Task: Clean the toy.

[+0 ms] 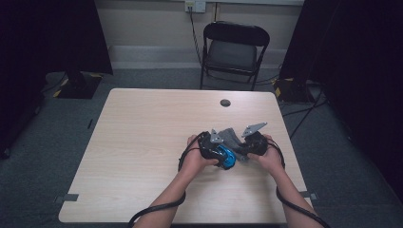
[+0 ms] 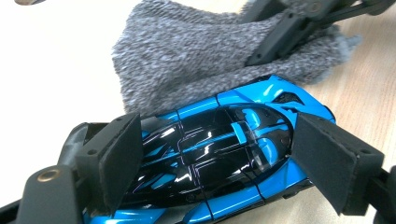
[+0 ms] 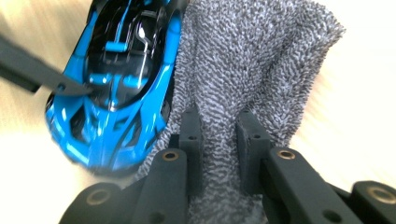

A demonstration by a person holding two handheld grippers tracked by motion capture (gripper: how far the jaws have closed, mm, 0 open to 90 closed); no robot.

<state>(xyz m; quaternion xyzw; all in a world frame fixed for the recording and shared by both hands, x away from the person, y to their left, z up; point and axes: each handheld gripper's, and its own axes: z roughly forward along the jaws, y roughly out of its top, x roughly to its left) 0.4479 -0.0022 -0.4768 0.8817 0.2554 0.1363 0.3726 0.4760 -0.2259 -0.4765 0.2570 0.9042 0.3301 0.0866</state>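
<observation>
A glossy blue and black toy car (image 2: 224,149) lies on the pale wooden table (image 1: 142,142), right of its middle. My left gripper (image 2: 219,154) has a black pad against each side of the car and grips it. A grey knitted cloth (image 3: 252,70) lies bunched against the car's side. My right gripper (image 3: 219,135) is shut on a fold of that cloth, which rises between its two pads. In the high view the left gripper (image 1: 214,149) and the right gripper (image 1: 249,145) nearly meet, with the car (image 1: 227,157) and the cloth (image 1: 231,137) between them.
A round cable hole (image 1: 225,102) sits near the table's far edge. A black folding chair (image 1: 234,50) stands beyond that edge. Cables trail from both grippers off the near edge, and dark screens flank the table.
</observation>
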